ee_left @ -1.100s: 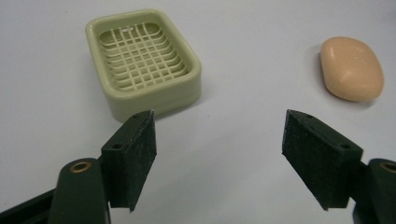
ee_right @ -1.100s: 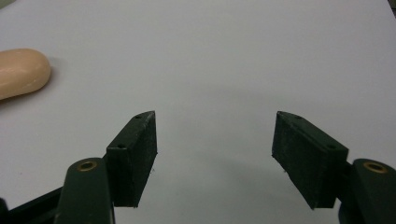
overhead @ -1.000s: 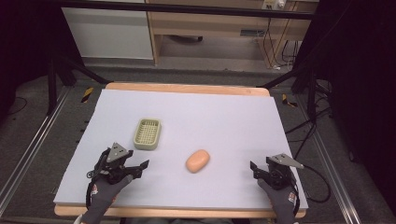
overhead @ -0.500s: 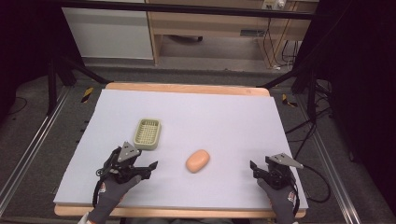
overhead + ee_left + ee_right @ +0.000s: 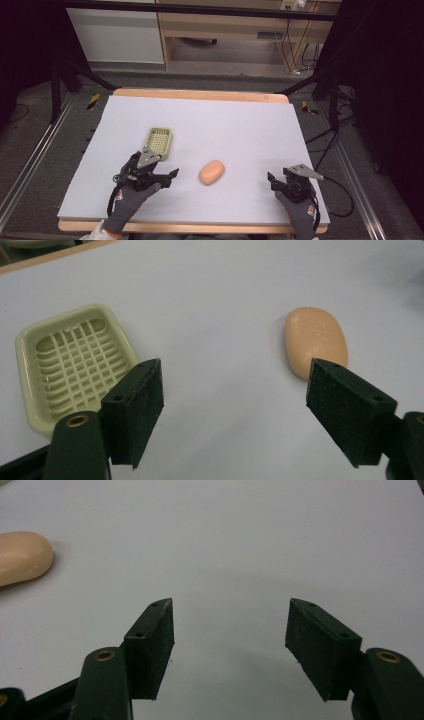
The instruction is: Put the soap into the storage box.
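The left gripper [image 5: 235, 410], jaws just opening and empty, sees the soap [image 5: 316, 341] ahead and the grid inside the soap dish [image 5: 75, 362]. The high view shows the right gripper [image 5: 272, 181], also open, well apart from the soap on the table [image 5: 250, 125].

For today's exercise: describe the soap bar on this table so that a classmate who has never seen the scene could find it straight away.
Start at the pale table top with its wooden edge. Near the front edge, between the left tool and the right tool, lies the soap bar, apart from both. It is a smooth, solid, peach-orange oval, unlike the pale green slatted soap dish to its left.
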Demonstrator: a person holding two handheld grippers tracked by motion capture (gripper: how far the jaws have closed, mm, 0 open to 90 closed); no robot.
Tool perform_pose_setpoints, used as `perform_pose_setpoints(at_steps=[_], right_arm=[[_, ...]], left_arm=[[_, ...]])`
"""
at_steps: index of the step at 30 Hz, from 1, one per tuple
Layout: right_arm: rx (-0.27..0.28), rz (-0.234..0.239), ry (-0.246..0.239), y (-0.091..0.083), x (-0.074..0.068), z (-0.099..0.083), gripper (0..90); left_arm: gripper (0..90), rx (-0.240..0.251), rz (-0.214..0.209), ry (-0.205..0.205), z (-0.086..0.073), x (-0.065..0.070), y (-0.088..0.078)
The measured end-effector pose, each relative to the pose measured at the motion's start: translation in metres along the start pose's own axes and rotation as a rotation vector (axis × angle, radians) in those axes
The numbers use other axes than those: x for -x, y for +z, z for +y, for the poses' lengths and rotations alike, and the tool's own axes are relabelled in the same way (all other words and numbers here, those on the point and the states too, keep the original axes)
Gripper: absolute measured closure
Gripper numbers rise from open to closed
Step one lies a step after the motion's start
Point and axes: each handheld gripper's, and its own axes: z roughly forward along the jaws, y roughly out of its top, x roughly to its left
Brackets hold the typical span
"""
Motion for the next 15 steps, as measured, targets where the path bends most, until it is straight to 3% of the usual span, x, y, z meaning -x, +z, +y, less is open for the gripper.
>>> perform_pose_setpoints(at_steps=[5, 15], right_arm=[[0.001, -0.001, 0.001, 0.0, 0.0, 0.0, 35.9], [0.0, -0.003, -0.004, 0.0, -0.001, 0.0, 35.8]], left_arm=[[21.9, 0.014, -0.005, 0.002, 0.013, 0.003, 0.002], [21.5, -0.005, -0.024, 0.018, 0.021, 0.012, 0.014]])
